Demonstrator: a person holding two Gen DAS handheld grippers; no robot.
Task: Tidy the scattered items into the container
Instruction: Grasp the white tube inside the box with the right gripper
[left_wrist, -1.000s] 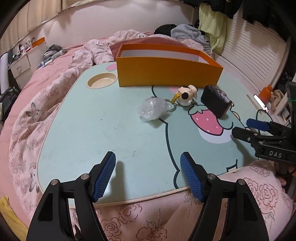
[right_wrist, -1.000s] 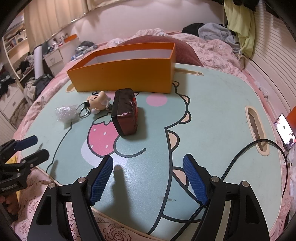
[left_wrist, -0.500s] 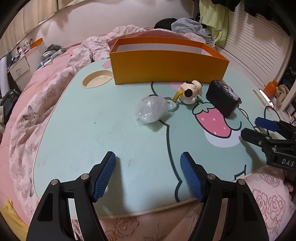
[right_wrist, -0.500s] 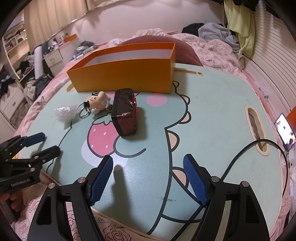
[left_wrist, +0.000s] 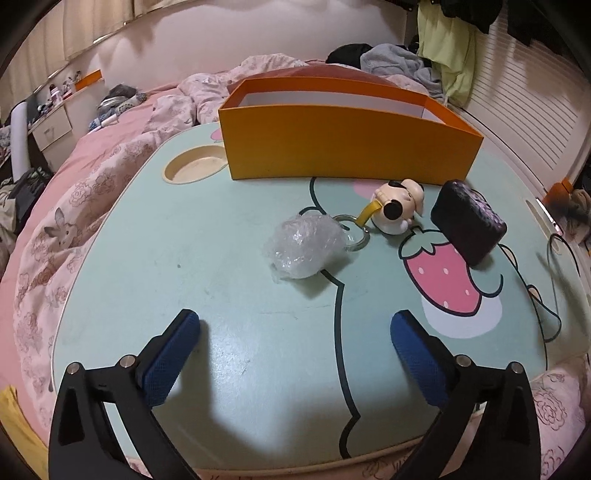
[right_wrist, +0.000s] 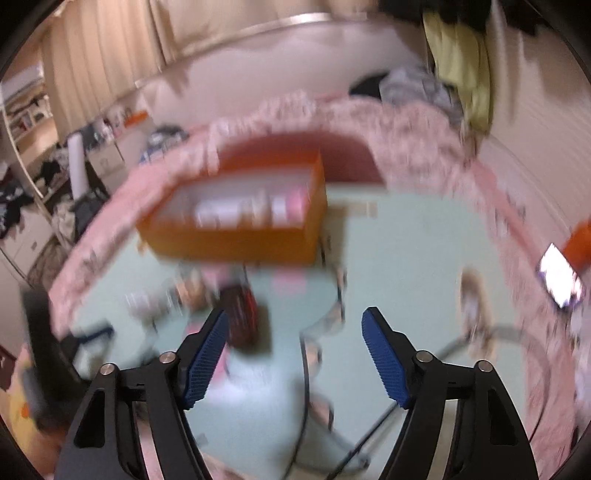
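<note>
From the left wrist view, the left gripper (left_wrist: 295, 332) hangs with its jaws spread wide and nothing between them. Just in front of the tall orange cardboard box (left_wrist: 347, 147) lie three things: a crumpled ball of clear plastic wrap (left_wrist: 304, 251), a cream plush dog keychain on a metal ring (left_wrist: 397, 206), and a dark rectangular pouch (left_wrist: 467, 225). The wrap looks weightless and crushable, so I would pinch it across its middle. The plush is soft; its body offers the surest hold. No writing is legible.

The right wrist view is badly smeared. The right gripper (right_wrist: 295, 354) is spread and empty, and the pouch (right_wrist: 242, 317) seems to lie in front of the box (right_wrist: 236, 236).
</note>
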